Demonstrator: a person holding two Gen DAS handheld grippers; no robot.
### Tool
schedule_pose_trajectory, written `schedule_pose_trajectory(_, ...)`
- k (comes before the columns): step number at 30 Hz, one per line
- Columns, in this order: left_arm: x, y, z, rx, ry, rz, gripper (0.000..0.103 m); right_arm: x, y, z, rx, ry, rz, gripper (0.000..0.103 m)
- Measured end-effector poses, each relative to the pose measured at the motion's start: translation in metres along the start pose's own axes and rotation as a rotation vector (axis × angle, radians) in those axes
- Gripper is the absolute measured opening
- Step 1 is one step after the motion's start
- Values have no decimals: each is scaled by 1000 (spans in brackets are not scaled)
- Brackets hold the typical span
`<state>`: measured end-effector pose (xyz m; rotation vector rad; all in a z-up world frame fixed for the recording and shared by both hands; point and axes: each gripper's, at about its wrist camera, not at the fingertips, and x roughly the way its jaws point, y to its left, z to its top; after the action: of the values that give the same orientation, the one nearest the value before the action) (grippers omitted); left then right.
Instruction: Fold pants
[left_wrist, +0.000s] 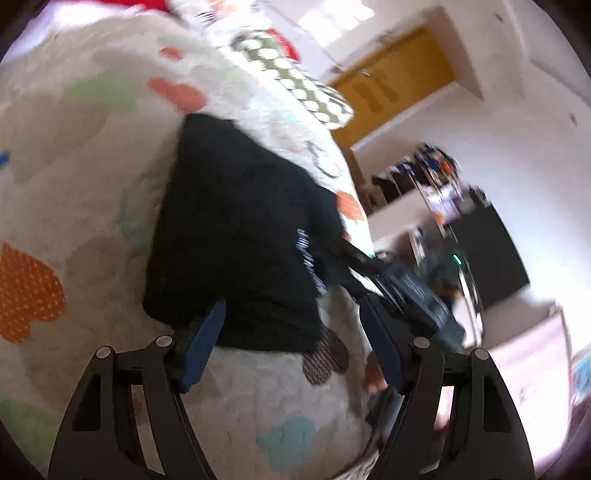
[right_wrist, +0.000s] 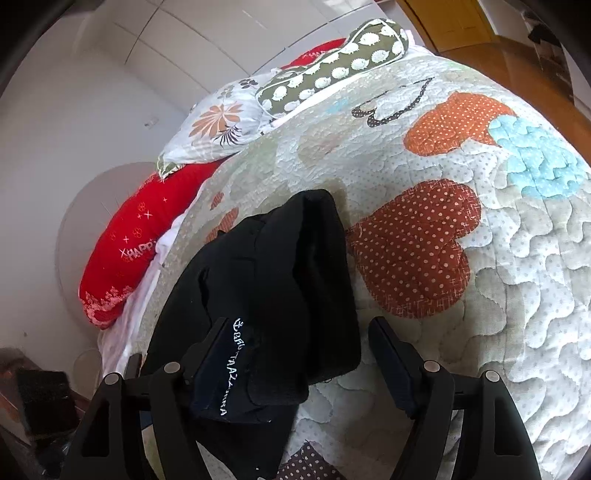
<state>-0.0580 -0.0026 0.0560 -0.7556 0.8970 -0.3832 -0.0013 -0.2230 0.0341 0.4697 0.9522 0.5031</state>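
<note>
On the bed, across a quilt (right_wrist: 498, 258) patched with dotted hearts, the black pants (right_wrist: 273, 280) lie folded into a thick, compact bundle. From the right wrist view, the bundle sits toward the quilt's left edge, with a strip of white lettering (right_wrist: 236, 369) running along a flap of the fabric at its near end. The right tongs (right_wrist: 299, 354) are released, their jaws spread wide; that lettered flap lies against the left finger while the right finger stands clear over bare quilt, so nothing is clamped. Beyond the pants, at the head of the bed, are a red pillow (right_wrist: 129, 243), a flowered pillow (right_wrist: 218, 122) and a green bolster with white dots (right_wrist: 332, 62). From the left wrist view, which is blurred, the same bundle (left_wrist: 240, 229) lies ahead of the left tongs (left_wrist: 291, 347), which are also released and spread wide. Their left finger touches or overlaps the near edge of the bundle, and the right finger is off to the side of it. The other handheld tool (left_wrist: 406, 291) shows just past that right finger, at the edge of the bed.
</note>
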Motion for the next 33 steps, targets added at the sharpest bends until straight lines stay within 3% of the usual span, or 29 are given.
schedule_pose_trajectory(4,16,10,7,-88,-5,6,75,3,3,1,-34,-7,-3,73)
schedule_pose_trajectory(6,17,13,12,-121,-20,-9,74,4,6,1,-68,-14,-25,45)
schedule_pose_trajectory(7,13,14,14,-136,-49,-35,74,4,9,0,-77,-17,-20,44)
schedule_pose_trajectory(8,9,15,16,-137,-68,-47,62,2,12,-1,-87,-18,-13,40)
schedule_pose_trajectory(9,1,14,19,-124,-92,-45,38,-2,17,-3,-106,-22,-11,35)
schedule_pose_trajectory(11,-16,11,23,-73,-125,-43,23,-13,30,-6,-140,-38,7,30)
schedule_pose_trajectory(14,-34,18,24,-68,-182,-30,23,-29,48,-16,-166,-56,72,29)
schedule_pose_trajectory(18,-28,39,22,-109,-146,28,23,-20,68,-34,-211,-19,94,27)
schedule_pose_trajectory(20,-24,42,21,-108,-133,46,23,-8,64,-42,-202,9,60,27)
schedule_pose_trajectory(22,-25,41,19,-99,-117,52,23,6,56,-50,-214,44,-39,28)
schedule_pose_trajectory(25,-33,29,15,-30,-118,123,23,-4,37,-48,-88,25,20,33)
schedule_pose_trajectory(27,-41,20,12,27,-136,167,25,-14,31,-44,-57,10,-12,52)
schedule_pose_trajectory(31,-40,8,13,87,-142,218,27,-17,29,-37,-55,-2,3,57)
schedule_pose_trajectory(33,-39,6,11,115,-126,244,29,-8,28,-33,-42,5,25,69)
